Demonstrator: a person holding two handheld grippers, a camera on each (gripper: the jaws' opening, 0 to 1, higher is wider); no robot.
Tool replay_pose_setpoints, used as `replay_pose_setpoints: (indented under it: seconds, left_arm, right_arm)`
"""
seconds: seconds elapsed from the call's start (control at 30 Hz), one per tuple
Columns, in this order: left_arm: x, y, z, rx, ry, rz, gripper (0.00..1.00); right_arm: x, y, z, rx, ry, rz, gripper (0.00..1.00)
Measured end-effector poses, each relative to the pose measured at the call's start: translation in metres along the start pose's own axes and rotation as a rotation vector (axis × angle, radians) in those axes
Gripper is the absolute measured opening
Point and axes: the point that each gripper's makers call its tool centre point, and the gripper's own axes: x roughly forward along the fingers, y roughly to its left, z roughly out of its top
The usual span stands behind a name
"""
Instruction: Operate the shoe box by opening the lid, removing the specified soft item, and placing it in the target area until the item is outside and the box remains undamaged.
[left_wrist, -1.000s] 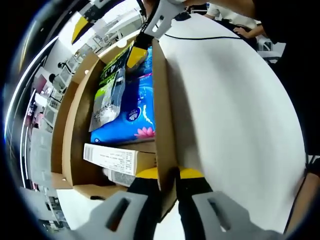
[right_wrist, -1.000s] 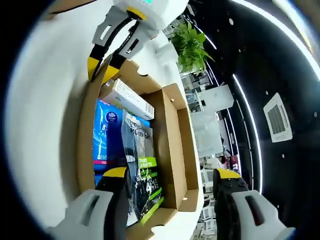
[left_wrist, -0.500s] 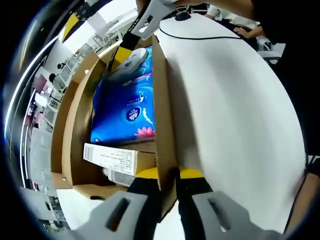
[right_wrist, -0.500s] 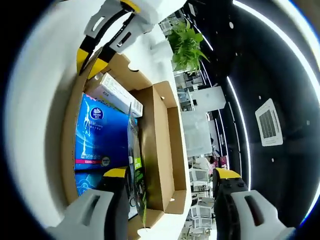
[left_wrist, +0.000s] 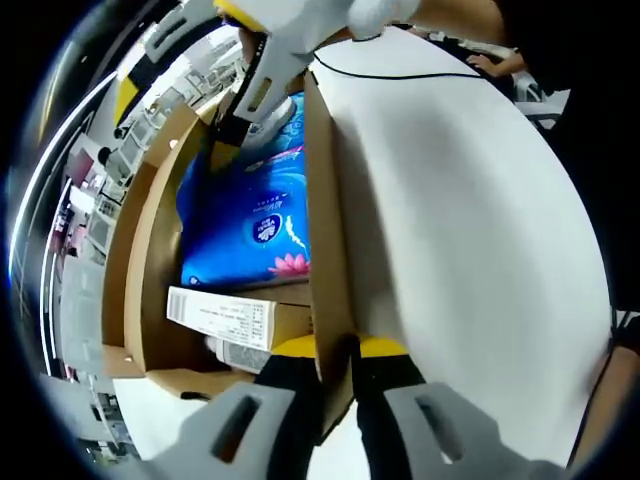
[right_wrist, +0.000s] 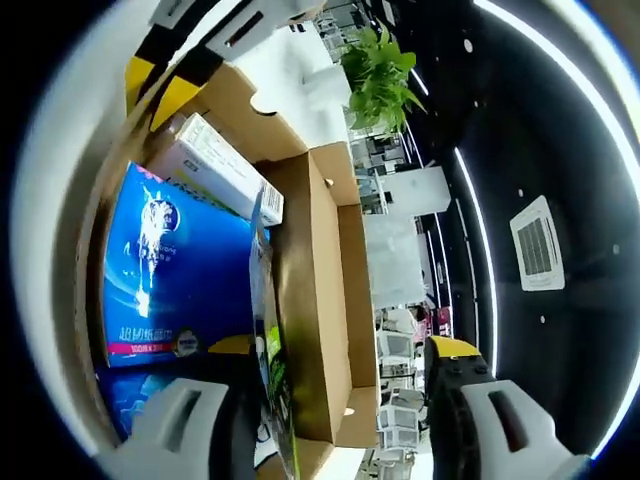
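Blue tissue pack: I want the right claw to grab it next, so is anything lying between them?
Nothing covers the face of the blue tissue pack. A dark pouch stands on edge along its side, close to one jaw of the open right claw, between the pack and the box wall. A white carton lies at the pack's far end.

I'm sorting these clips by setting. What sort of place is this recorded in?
Probably an office or showroom-like workspace: a ceiling air-conditioning cassette beside curved strip lights, a potted plant, and a white table carrying the open shoe box.
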Motion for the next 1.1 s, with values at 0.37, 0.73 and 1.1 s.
replay_pose_setpoints:
  seconds: [0.37, 0.73, 1.1]
  left_arm:
    - [0.000, 0.001, 0.000, -0.003, -0.003, 0.002, 0.10]
    - [0.000, -0.001, 0.000, -0.005, 0.007, 0.004, 0.10]
    - [0.000, -0.002, -0.002, -0.003, 0.032, 0.007, 0.10]
  right_arm:
    - [-0.002, 0.012, 0.002, -0.083, 0.018, -0.002, 0.54]
    - [-0.003, 0.015, -0.001, -0.056, 0.039, 0.011, 0.46]
    - [-0.002, 0.021, -0.001, -0.037, 0.033, 0.056, 0.41]
